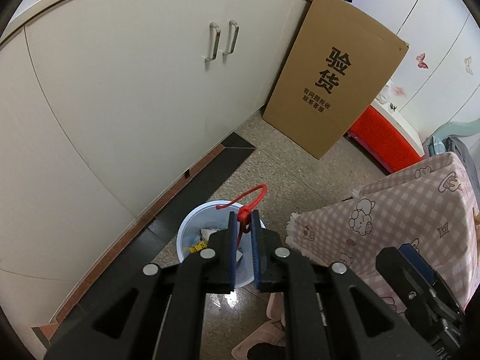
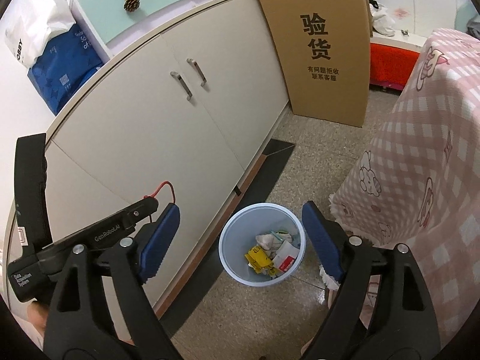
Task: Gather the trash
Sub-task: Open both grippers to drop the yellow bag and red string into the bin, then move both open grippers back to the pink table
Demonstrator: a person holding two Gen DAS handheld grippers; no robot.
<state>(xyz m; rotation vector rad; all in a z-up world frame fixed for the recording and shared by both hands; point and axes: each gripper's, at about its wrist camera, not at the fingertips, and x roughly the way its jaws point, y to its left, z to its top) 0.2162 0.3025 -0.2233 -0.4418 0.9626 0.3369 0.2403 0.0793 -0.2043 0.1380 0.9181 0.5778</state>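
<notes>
A pale blue trash bin (image 2: pixel 240 270) stands on the speckled floor, holding crumpled paper and yellow and red wrappers (image 2: pixel 271 252). My left gripper (image 1: pixel 243 220) is shut on a knotted red string (image 1: pixel 253 199) and holds it above the bin (image 1: pixel 192 228). The string's loop sticks up past the fingertips. In the right wrist view the left gripper is at the left edge with the red string (image 2: pixel 163 189) above it. My right gripper (image 2: pixel 240 225) is open and empty, its blue pads either side of the bin, well above it.
A cream cabinet (image 1: pixel 120 105) with two metal handles runs along the left. A tall cardboard box (image 2: pixel 324 48) leans at its far end. A table with a pink checked cloth (image 2: pixel 420 165) stands close on the right. A red stool (image 1: pixel 381 138) is behind.
</notes>
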